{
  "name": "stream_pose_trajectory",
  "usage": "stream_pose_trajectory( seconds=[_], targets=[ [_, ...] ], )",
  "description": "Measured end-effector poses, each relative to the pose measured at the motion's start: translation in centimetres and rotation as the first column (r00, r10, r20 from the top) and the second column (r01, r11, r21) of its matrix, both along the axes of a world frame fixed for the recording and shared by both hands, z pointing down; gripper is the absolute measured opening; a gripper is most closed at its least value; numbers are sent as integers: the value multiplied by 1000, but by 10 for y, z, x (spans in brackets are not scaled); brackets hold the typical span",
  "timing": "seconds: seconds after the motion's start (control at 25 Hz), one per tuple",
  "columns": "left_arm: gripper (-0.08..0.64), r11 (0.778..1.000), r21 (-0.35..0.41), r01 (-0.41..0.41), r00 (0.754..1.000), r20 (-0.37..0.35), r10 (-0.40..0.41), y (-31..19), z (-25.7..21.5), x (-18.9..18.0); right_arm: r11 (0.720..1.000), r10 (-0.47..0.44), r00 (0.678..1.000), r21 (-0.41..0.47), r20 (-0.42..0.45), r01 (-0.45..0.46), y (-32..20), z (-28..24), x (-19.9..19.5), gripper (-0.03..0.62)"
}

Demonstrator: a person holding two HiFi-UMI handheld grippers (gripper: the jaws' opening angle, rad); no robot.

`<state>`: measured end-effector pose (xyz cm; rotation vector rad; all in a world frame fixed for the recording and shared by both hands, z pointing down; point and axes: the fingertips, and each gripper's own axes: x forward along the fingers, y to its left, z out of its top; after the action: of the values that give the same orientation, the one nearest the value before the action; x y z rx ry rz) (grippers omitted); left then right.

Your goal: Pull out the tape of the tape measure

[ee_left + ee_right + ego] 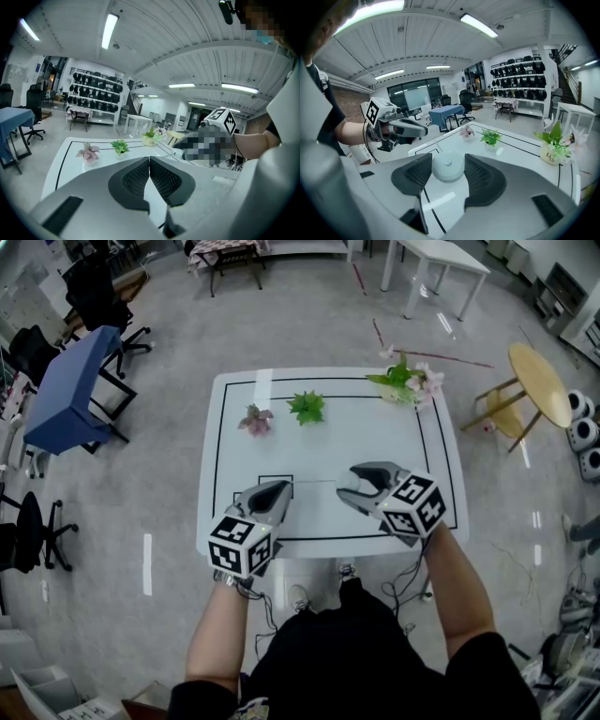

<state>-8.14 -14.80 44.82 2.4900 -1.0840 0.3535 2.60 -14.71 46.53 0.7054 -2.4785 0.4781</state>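
Right gripper (447, 159) clamps the round tape measure (448, 168), anchoring its case; left gripper (149, 161) fully closed, empty, probably heading for the tab.

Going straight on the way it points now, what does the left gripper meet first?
Probably the white table, just past the tips of the left gripper; the green plant stands farther on, slightly left. Depth is unclear.

Tape measure (448, 168) between right gripper's (447, 161) fingers (413, 176)
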Motion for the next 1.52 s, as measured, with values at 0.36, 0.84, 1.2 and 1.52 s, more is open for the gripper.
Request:
stream_pose_trajectory(
  seconds=[0.36,0.84,1.2,1.52],
  targets=[
    [6,998,-55,43,999,-20,-44,3,8,-4,997,63,998,-41,0,-63,4,6,6,216],
    [6,982,-103,158,987,-8,-160,-7,10,-34,984,167,985,-63,-36,-169,0,9,35,216],
    [6,980,-111,164,986,1,-165,-9,15,-37,981,183,983,-67,-33,-184,-2,11,37,216],
    [6,966,-113,232,973,15,-232,-18,18,-59,970,233,970,-54,-74,-237,-8,16,59,216]
  ],
)
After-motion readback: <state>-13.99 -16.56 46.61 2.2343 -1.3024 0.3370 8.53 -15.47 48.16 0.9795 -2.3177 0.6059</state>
